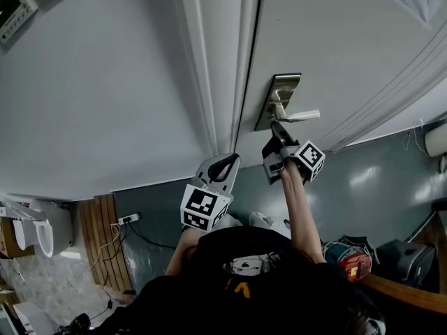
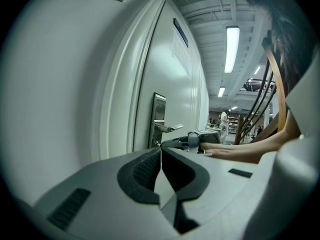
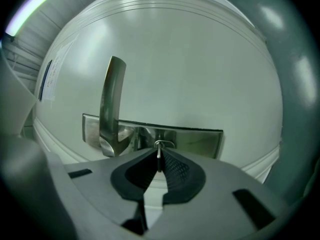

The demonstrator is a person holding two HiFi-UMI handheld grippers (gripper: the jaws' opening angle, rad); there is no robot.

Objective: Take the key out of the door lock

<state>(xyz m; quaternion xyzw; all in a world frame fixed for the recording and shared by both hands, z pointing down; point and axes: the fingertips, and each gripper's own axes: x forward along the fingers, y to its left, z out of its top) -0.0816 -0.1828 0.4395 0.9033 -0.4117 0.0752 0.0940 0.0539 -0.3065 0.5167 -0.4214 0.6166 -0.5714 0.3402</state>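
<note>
Right gripper [image 3: 159, 157] was seen held level against the door [image 3: 190, 59], its fingers [image 3: 177, 171] clamped on the key [image 3: 158, 151]. The key was pinched edge-on between the fingertips. Its far end was seated in the lock [image 3: 162, 144], which was set in the steel plate [image 3: 200, 140]. The key was therefore not yet out.

The handle [image 3: 112, 99] was noted on the same plate, just beside the lock. In the right gripper view it stood up at the left of the fingers. In the head view this gripper was seen just below the handle, with its tips at the lower part of the plate. The person's forearm [image 1: 300, 208] was stretched out behind it.

Left gripper [image 1: 227, 165] was held back from the door, near the frame [image 1: 216, 61] and to the left of the right gripper. It was touching nothing. In the left gripper view its fingers [image 2: 142, 171] were seen closed against each other, with nothing between them. Beyond them, the right gripper and the hand [image 2: 222, 149] carrying it were seen at the plate.

A pale wall [image 1: 91, 82] was noted left of the frame, and a grey floor [image 1: 377, 187] below the door. A power strip [image 1: 128, 219] with trailing cords was seen at the foot of the wall.
</note>
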